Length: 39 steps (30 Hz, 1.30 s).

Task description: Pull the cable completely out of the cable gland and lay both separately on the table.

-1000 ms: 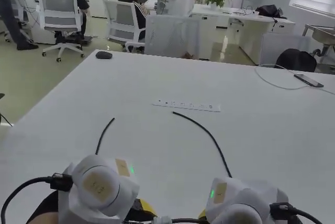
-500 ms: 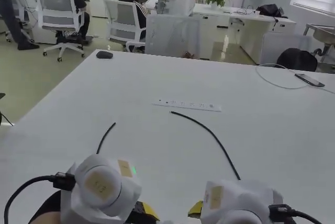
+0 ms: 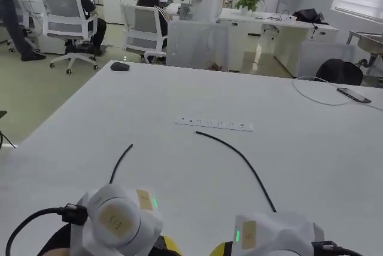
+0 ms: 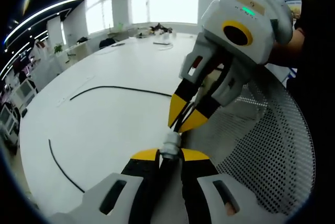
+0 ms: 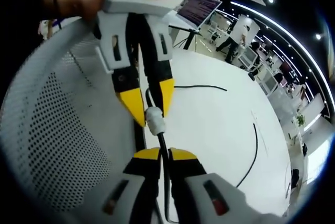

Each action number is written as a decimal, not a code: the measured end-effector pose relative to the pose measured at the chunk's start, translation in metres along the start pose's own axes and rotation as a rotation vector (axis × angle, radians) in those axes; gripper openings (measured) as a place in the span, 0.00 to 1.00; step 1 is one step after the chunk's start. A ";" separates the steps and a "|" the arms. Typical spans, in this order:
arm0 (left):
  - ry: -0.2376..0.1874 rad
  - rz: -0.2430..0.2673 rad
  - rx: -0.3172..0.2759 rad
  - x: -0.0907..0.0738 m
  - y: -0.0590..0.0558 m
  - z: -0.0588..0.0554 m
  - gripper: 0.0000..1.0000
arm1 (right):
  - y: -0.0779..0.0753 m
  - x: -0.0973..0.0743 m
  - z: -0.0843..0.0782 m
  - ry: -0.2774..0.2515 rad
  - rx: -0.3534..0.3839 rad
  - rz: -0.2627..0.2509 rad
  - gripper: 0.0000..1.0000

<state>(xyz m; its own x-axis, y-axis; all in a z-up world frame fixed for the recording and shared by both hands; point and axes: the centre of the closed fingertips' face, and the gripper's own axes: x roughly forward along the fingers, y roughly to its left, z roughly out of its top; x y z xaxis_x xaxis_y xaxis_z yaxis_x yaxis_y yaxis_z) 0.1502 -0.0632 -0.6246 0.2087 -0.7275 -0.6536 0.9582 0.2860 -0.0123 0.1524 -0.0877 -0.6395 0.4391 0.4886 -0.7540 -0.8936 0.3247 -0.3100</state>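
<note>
White cable gland (image 5: pixel 154 120), black cable (image 5: pixel 160 141), left tool (image 4: pixel 170 155) and right tool (image 5: pixel 165 154) yellow-tipped.

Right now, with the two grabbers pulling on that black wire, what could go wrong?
The right hand-held gripper pinches only the thin black cable, so the cable might slip through its jaws rather than leave the white cable gland that the left hand-held gripper clamps. Both hang close by the white mesh basket, so a dropped gland may fall in there, not on the table.

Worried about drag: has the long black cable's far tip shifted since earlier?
No. The cable tip still lies just below the power strip, toward its left end.
</note>
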 end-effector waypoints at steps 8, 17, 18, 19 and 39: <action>0.014 0.017 -0.015 -0.001 0.004 -0.004 0.16 | -0.017 -0.003 -0.043 0.207 0.081 -0.086 0.05; 0.019 0.003 -0.011 0.000 0.000 -0.005 0.16 | -0.001 0.003 -0.025 0.125 0.049 -0.010 0.22; 0.019 0.002 -0.009 0.000 0.000 -0.005 0.16 | 0.001 0.003 -0.019 0.099 0.022 0.007 0.21; 0.020 0.001 -0.009 0.000 -0.001 -0.005 0.16 | 0.002 0.003 -0.016 0.088 0.014 0.013 0.18; 0.025 0.001 0.009 0.002 -0.001 -0.004 0.16 | -0.005 0.000 -0.030 0.135 0.090 -0.018 0.05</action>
<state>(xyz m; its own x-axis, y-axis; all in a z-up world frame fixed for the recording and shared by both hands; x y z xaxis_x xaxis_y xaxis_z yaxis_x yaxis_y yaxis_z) 0.1493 -0.0621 -0.6285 0.2051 -0.7114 -0.6722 0.9597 0.2810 -0.0046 0.1544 -0.1136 -0.6552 0.4329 0.3707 -0.8217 -0.8711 0.4067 -0.2754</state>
